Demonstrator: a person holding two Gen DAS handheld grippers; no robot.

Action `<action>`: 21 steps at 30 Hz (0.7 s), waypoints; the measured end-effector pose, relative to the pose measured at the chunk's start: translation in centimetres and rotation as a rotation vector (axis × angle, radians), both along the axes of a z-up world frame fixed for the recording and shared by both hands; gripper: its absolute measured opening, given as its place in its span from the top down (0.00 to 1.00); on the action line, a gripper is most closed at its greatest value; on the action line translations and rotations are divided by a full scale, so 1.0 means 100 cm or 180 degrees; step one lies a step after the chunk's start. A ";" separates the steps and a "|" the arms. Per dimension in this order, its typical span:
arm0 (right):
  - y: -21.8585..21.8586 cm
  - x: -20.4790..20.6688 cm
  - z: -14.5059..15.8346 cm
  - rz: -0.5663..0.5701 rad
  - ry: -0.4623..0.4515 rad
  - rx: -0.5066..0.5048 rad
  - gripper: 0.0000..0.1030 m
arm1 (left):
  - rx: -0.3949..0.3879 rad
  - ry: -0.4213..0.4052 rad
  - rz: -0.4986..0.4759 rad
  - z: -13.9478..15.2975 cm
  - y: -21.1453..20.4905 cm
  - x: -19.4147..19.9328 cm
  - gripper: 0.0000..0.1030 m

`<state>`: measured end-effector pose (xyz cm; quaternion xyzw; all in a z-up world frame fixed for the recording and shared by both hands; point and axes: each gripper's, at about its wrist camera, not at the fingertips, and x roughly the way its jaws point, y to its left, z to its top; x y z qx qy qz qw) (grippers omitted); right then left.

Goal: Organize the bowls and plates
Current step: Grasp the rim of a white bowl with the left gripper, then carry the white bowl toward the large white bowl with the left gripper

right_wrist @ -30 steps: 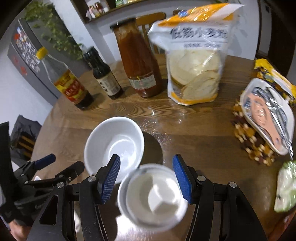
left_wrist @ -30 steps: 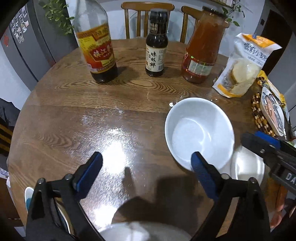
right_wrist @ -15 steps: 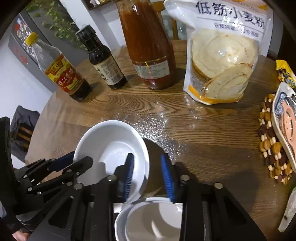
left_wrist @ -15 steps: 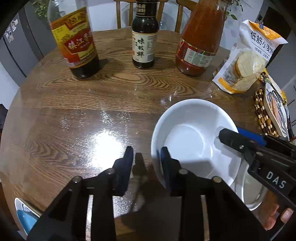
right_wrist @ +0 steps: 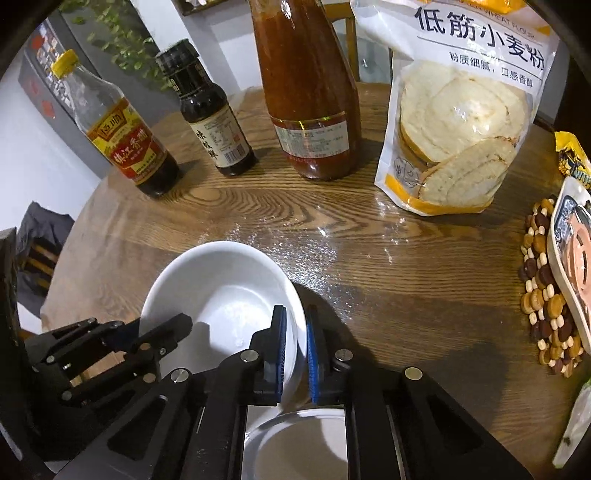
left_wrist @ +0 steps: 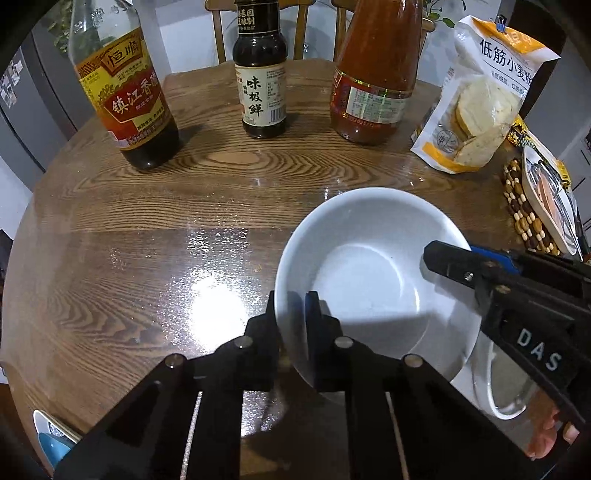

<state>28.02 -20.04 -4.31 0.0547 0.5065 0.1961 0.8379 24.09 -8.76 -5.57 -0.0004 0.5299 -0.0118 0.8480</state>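
Both tongs have just closed on the white bowl (left_wrist: 373,273): left tongs (left_wrist: 291,325) clamp its nine-o'clock rim, right tongs (right_wrist: 295,347) its three-o'clock rim.

Below the jaws, a second white dish (right_wrist: 295,443) is half hidden by gripper frames; bottle tops (left_wrist: 376,22) run off-frame.

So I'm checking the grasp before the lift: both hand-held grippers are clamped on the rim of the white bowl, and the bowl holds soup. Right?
Not quite. The left hand-held gripper and the right hand-held gripper are both shut on the rim of the white bowl, but the bowl is empty; the left wrist view shows its bare white bottom.
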 end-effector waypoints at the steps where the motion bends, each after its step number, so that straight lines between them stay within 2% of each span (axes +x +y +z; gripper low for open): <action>1: 0.000 -0.001 0.001 -0.0004 -0.0011 0.0019 0.88 | 0.0001 -0.0022 0.0002 0.001 0.001 -0.001 0.89; 11: -0.010 -0.032 0.036 -0.0096 -0.0305 0.0185 0.88 | 0.0101 -0.0425 -0.0051 0.042 0.003 -0.034 0.89; 21: -0.020 -0.073 0.065 -0.0190 -0.0531 0.0281 0.88 | 0.0109 -0.0695 -0.0143 0.069 -0.005 -0.064 0.89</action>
